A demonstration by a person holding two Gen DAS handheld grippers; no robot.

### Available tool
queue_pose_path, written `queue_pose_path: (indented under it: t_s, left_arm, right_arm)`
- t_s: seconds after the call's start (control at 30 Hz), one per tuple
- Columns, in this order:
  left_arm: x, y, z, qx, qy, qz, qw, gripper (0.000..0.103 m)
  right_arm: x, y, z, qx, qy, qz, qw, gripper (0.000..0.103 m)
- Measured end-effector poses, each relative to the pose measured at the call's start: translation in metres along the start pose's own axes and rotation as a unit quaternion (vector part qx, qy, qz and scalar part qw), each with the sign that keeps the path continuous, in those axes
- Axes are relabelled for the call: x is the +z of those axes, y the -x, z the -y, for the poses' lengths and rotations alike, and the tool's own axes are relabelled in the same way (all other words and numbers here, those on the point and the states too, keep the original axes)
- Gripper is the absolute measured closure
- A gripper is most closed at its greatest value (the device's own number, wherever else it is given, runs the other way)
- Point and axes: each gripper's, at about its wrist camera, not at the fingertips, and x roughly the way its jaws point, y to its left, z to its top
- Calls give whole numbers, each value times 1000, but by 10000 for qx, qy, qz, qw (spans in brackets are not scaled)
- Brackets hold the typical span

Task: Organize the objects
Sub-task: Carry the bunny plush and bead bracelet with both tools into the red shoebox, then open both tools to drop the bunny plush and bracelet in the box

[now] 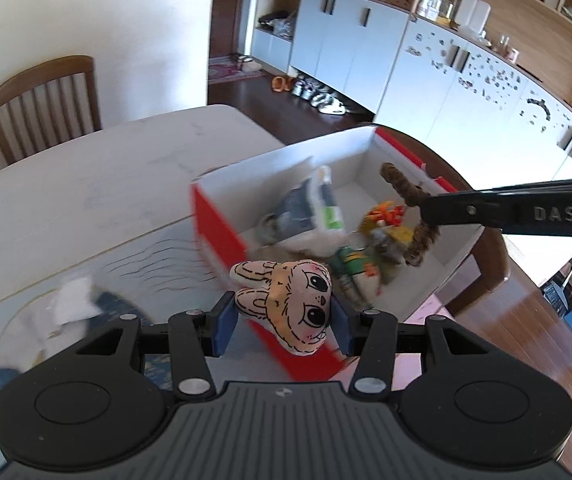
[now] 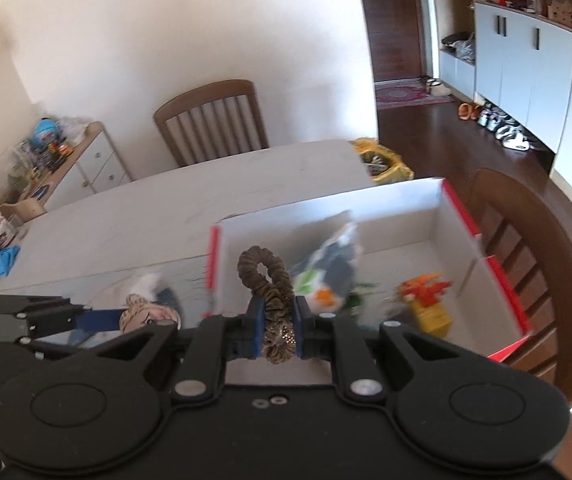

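My left gripper [image 1: 281, 330] is shut on a pink plush rabbit head [image 1: 292, 304], held above the near corner of a red box with a white inside [image 1: 217, 232]. In the right wrist view my right gripper [image 2: 277, 330] is shut on a brown scrunchie [image 2: 269, 280], which loops up over the same red box [image 2: 498, 264]. From the left wrist view the right gripper [image 1: 430, 208] reaches in from the right, the scrunchie [image 1: 402, 188] dangling over the box. The left gripper [image 2: 101, 320] with the rabbit [image 2: 145, 314] shows at the left of the right wrist view.
Inside the box lie a grey-blue soft toy [image 1: 298, 208], an orange and yellow toy [image 2: 426, 296] and a green packet [image 1: 354, 268]. The box stands on a pale marble table [image 1: 85, 184]. Wooden chairs [image 2: 213, 120] [image 2: 526, 264] stand at the table's far and right sides.
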Motion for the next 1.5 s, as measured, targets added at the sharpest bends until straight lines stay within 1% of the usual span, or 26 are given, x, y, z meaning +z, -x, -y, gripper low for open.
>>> queue_pose_path:
  t_s: [0.2,0.33,0.43,0.53,0.67,0.73,0.9,1.1,1.23,1.4,1.5]
  left_arm:
    - [20,-26,39,-54,-204,-137,9997,54]
    - [31,-45,60,-114,-301,-274,9991,54]
    - [37,-61,74,-71,-432,-308,9986,54]
    - [40,-78,83,-91,-406,-399,9983,54]
    - [47,-98,93,-4,-454,-450,9980,54]
    - [51,-107,95,40,-451,-466,9979,54]
    - [59,-126,98,103,-466,-519,9975,54]
    - [59,-147,98,176,-436,-754,9960,54]
    - [58,-156,95,173,-378,-884,9952,54]
    - [59,-163,93,162,-389,-954,9946,53]
    - [60,-165,92,178,-368,-992,9942,52]
  right_arm:
    - [11,-6,45,-202,-53,11,9998,89]
    - [19,-17,66,-258,-128,-18,9996,89]
    - [24,-28,77,-263,-142,-93,9995,89]
    - [29,-40,85,-286,-138,-166,9994,89]
    - [35,-57,94,-298,-105,-279,9991,89]
    - [38,-66,97,-337,-66,-329,9989,89]
    - [41,-89,102,-246,-24,-584,9980,89]
    - [39,-113,105,-203,-1,-886,9959,89]
    - [39,-118,105,-162,38,-958,9953,89]
    - [40,-116,110,-4,-58,-986,9951,88]
    - [39,-114,113,41,-60,-1045,9945,83]
